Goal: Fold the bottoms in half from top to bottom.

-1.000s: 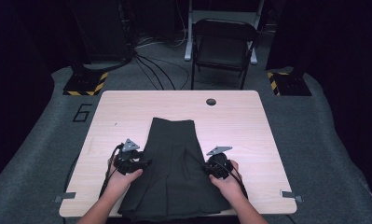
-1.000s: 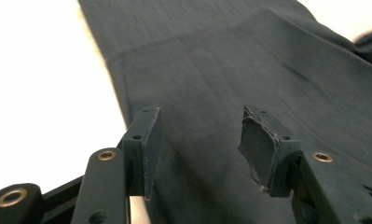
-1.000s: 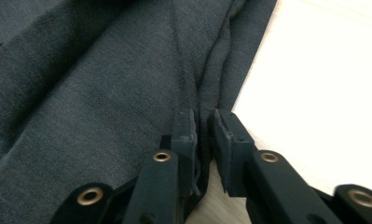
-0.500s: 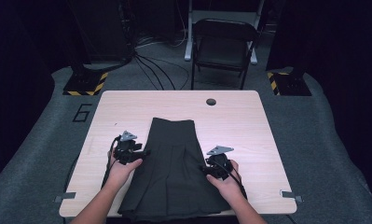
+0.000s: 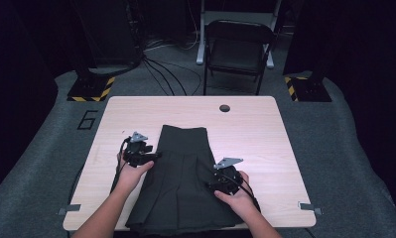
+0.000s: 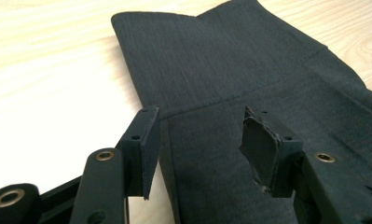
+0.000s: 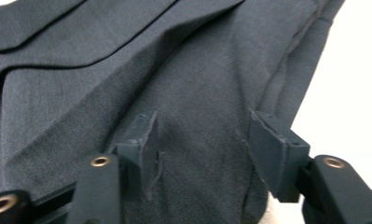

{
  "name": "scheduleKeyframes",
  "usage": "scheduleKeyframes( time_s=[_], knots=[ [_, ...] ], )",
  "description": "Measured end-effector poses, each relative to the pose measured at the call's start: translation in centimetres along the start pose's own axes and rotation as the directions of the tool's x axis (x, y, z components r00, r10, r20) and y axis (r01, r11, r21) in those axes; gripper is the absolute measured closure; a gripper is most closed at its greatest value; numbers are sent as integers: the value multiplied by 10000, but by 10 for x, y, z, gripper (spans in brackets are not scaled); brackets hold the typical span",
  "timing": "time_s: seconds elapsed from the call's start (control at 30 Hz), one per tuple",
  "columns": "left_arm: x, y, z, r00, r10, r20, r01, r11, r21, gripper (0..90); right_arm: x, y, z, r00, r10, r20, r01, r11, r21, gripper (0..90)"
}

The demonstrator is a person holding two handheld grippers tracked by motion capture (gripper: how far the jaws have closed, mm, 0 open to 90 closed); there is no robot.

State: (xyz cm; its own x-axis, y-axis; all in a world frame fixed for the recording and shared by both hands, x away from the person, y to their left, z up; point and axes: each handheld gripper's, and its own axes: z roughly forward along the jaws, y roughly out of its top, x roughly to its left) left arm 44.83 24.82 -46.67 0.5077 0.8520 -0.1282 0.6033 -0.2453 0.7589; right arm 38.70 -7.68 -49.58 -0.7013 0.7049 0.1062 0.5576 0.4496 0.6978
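A dark grey pleated skirt (image 5: 185, 173) lies flat on the pale wooden table (image 5: 255, 124), waistband at the far end, hem at the near edge. My left gripper (image 5: 154, 155) is at the skirt's left edge just below the waistband seam. In the left gripper view, this gripper (image 6: 202, 149) stands open above the skirt (image 6: 230, 60) and grips nothing. My right gripper (image 5: 213, 184) rests on the skirt's right half. In the right gripper view, this gripper (image 7: 202, 149) has just been opening; the skirt (image 7: 174, 60) lies loose beneath and between the pads, not pinched.
A round cable hole (image 5: 224, 107) sits near the table's far edge. Beyond the table stand a black folding chair (image 5: 237, 49) and floor cables (image 5: 161, 69). Bare tabletop lies on both sides of the skirt.
My left gripper has moved away from the person along the skirt's left edge, toward the waistband. The right hand has stayed in place on the skirt.
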Motion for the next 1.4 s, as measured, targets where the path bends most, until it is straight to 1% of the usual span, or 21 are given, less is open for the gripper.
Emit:
scheduleKeyframes(
  time_s=[0.03,0.07,0.1,0.2,0.23,0.33,0.37,0.43,0.5,0.63,0.67,0.9,0.93,0.97,1.03,1.07,1.13,1.2,1.27,1.37,1.4],
  knots=[
    [1,1,0,10000,57,23,-57,10000,20,475,0,0,1,10000,-60,-12,60,10000,9,407],
    [0,2,1,9999,-110,69,109,9999,27,478,1,0,1,10000,-47,-54,47,10000,64,406],
    [1,3,2,10000,30,-9,-30,10000,23,480,2,0,2,9999,-91,-91,91,9999,70,403],
    [-1,6,5,9999,-108,-106,107,9999,-84,474,3,0,3,9996,-265,-112,267,9995,164,402],
    [0,7,6,9999,-9,-150,8,10000,-39,471,4,0,3,9997,-216,-140,219,9995,231,404],
    [-1,12,9,9999,-79,-144,78,9999,-72,456,4,-2,4,9992,-377,-135,379,9992,149,455],
    [0,13,9,9998,59,-197,-60,10000,-76,454,4,-2,4,9993,-308,-225,314,9992,248,482],
    [-1,15,13,9996,-78,-281,76,9999,-74,449,3,-3,6,9995,-234,-226,239,9994,238,523],
    [1,16,16,9997,-11,-263,9,10000,-68,447,1,-5,6,9994,-115,-332,127,9993,339,552],
    [3,17,23,9996,-43,-294,45,10000,60,441,-3,-7,8,9990,45,-448,-30,9994,340,572],
    [3,17,25,9993,-183,-336,184,9998,46,440,-4,-8,9,9988,59,-490,-47,9997,239,576],
    [4,18,35,9984,-329,-458,335,9994,122,432,-3,-9,9,9992,-161,-359,171,9994,288,583],
    [5,19,37,9987,-188,-467,198,9996,214,427,-2,-9,9,9992,-178,-348,190,9993,334,584],
    [4,19,39,9985,-305,-446,316,9992,247,420,-2,-9,10,9994,-210,-289,219,9994,278,584],
    [2,19,43,9984,-241,-510,254,9993,260,413,-2,-9,9,9993,-231,-292,240,9991,335,585],
    [3,19,44,9988,-81,-479,101,9991,413,411,-1,-9,9,9995,-93,-288,103,9993,356,586],
    [1,18,49,9984,-165,-534,185,9991,377,409,-1,-9,9,9995,-107,-285,117,9993,343,586],
    [1,17,52,9981,58,-613,-20,9981,609,409,-1,-9,10,9996,-2,-279,9,9997,243,586],
    [1,16,55,9974,153,-708,-101,9973,733,409,-2,-9,9,9993,-224,-289,233,9992,325,586],
    [1,15,59,9970,-115,-764,162,9980,611,408,-1,-9,10,9992,-310,-242,317,9990,307,585],
    [2,15,60,9969,13,-780,41,9976,693,408,-1,-9,10,9992,-314,-250,322,9991,293,585]
  ],
)
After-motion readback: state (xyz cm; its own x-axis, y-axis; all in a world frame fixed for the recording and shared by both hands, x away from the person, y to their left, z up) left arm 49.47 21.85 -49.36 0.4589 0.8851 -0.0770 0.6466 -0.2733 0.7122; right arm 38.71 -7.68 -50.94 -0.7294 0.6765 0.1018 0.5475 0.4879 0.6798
